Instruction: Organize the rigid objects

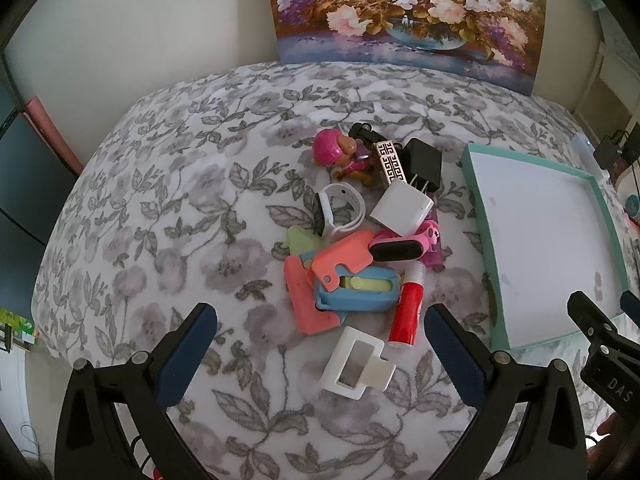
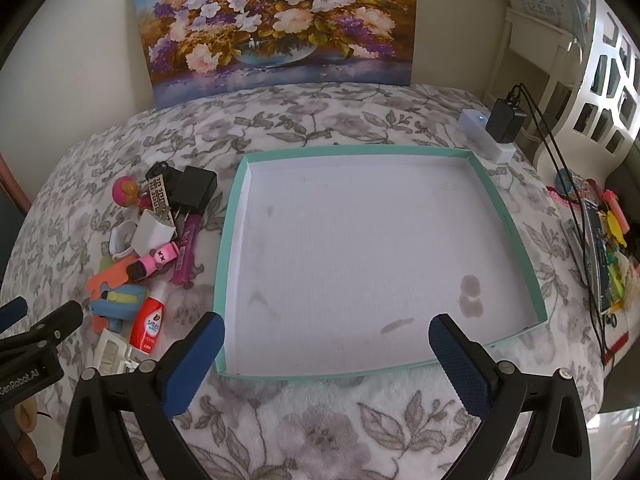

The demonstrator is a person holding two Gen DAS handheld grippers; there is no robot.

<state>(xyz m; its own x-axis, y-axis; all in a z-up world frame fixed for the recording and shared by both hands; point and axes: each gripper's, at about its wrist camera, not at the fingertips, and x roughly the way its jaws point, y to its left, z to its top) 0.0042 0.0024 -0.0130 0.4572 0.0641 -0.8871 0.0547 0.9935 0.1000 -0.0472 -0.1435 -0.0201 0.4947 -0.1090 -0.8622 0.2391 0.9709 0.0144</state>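
The left gripper [image 1: 320, 328] hangs above the pile of small things with its two blue-padded fingers spread wide, and it holds nothing and touches nothing. Between the fingers lies a white plastic rectangular frame clip [image 1: 357, 364] on the grey floral blanket [image 1: 160, 200]. The right gripper [image 2: 326, 344] is also spread wide and empty; it hovers over the near edge of the shallow white cardboard tray with teal walls [image 2: 230, 216], which has only some stains inside.

The pile lies on the blanket, just beside the left wall of the tray. In it there are a red glue bottle with white cap [image 1: 407, 304], a blue plastic holder with a yellow part [image 1: 356, 290], a coral-orange flat plastic piece [image 1: 340, 258], a pink band with black screen [image 1: 400, 248], a white square charger block [image 1: 401, 209], a black power adapter with metal prongs [image 1: 424, 162], a white watch strap loop [image 1: 340, 208], and a pink-helmet toy puppy figure [image 1: 340, 150].

Only the left wrist view shows the pile from close and the pale green piece [image 1: 302, 240] under the orange one. Only the right wrist view shows the whole tray, a magenta tube [image 2: 186, 250] beside it, a white power strip with a black plug [image 2: 492, 128] behind it, and colourful clutter [image 2: 608, 248] at the right edge. Both views show the flower painting [image 2: 276, 20] leaning on the wall.
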